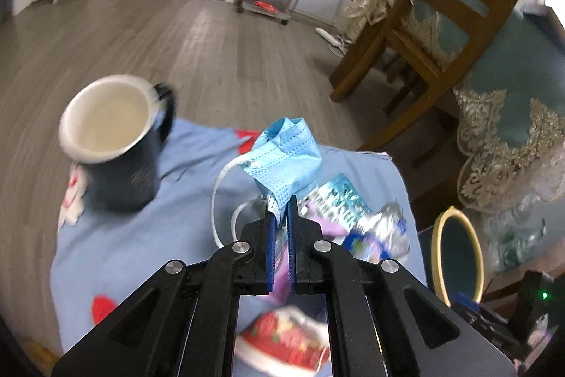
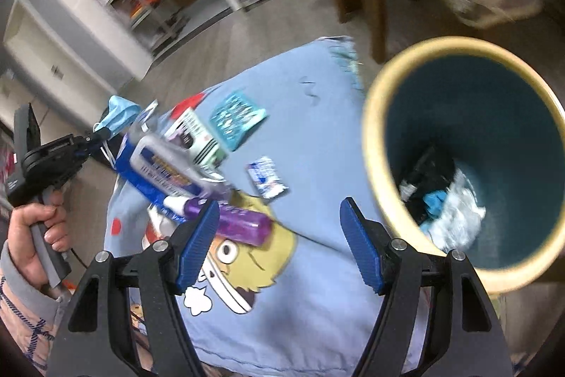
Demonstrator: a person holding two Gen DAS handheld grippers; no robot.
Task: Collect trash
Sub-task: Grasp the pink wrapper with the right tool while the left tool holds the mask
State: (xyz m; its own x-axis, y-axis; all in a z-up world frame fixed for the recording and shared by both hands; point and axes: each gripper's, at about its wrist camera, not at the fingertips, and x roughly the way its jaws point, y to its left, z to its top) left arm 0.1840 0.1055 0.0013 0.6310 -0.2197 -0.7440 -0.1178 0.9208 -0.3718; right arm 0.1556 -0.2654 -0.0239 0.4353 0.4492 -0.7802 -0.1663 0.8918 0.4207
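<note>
My left gripper [image 1: 281, 204] is shut on a blue face mask [image 1: 286, 154] and holds it above the blue cartoon cloth [image 1: 141, 235]; it also shows in the right wrist view [image 2: 97, 133] with the mask [image 2: 118, 113] hanging from it. My right gripper [image 2: 277, 218] is open and empty over the cloth [image 2: 317, 136], beside the teal bin with a cream rim [image 2: 374, 143]. Crumpled trash [image 2: 448, 207] lies in the bin's bottom. Wrappers lie on the cloth: a teal packet [image 2: 236, 117], a small white-blue packet [image 2: 266, 177], a purple tube [image 2: 240, 223] and a blue-white pack [image 2: 166, 172].
A dark mug [image 1: 113, 143] with a white inside stands on the cloth at the left. A red wrapper [image 1: 282, 341] lies under my left gripper. A wooden chair [image 1: 423, 34] and a table with a teal lace cloth [image 1: 512, 115] stand to the right. The bin [image 1: 455, 257] sits at the cloth's right edge.
</note>
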